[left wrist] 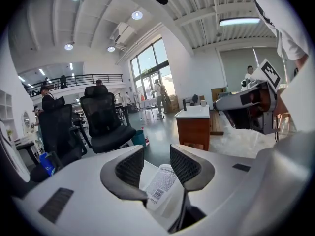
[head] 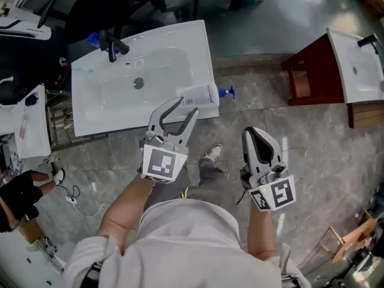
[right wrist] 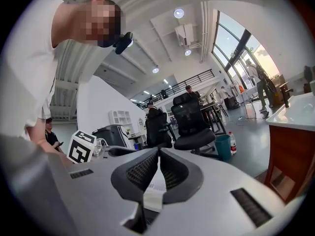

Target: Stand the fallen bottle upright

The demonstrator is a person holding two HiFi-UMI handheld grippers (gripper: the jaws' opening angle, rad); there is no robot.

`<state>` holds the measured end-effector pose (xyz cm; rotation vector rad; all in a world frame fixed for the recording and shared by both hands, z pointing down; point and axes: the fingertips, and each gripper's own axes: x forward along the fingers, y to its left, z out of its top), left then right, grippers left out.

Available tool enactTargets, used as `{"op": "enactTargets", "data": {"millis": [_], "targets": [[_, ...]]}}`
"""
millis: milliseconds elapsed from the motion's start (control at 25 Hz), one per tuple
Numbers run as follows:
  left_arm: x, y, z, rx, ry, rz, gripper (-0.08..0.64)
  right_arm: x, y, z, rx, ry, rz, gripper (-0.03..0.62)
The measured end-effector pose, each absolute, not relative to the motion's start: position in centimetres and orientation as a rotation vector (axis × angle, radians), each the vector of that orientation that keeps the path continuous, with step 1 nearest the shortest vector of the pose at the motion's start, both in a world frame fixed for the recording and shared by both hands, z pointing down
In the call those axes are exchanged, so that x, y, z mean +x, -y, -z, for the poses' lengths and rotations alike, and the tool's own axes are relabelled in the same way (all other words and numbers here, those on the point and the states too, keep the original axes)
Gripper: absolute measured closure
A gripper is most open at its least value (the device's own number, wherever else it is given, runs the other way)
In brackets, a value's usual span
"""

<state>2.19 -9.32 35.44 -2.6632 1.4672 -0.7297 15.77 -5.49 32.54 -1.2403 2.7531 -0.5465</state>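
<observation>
White plastic bottle (head: 198,95) lay on its side at the washbasin's (head: 120,110) near corner in the head view, the left gripper (head: 187,105) just before it. Left gripper view showed jaws partly apart, holding nothing. The right gripper (right wrist: 158,154), in its view, had jaws together, empty. Probably light and slippery: grasp mid-body.

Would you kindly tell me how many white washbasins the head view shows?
2. One washbasin is centre-left, the fallen bottle lying on its near right corner; the other washbasin tops the brown cabinet at upper right. More may lie outside the frame.
</observation>
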Motion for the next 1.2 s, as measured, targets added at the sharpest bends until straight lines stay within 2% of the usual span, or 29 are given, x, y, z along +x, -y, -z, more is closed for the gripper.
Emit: {"op": "enactTargets", "data": {"millis": [360, 1200], "targets": [[5.4, 11.6, -41.6, -2.615, -1.36, 0.967, 0.25, 17.1, 7.1, -37.0, -1.213, -2.744, 0.608, 0.551], [8.7, 15.6, -53.0, -2.479, -1.188, 1.391, 0.073, 18.6, 9.8, -46.8, -1.222, -2.708, 0.753, 0.551]]}}
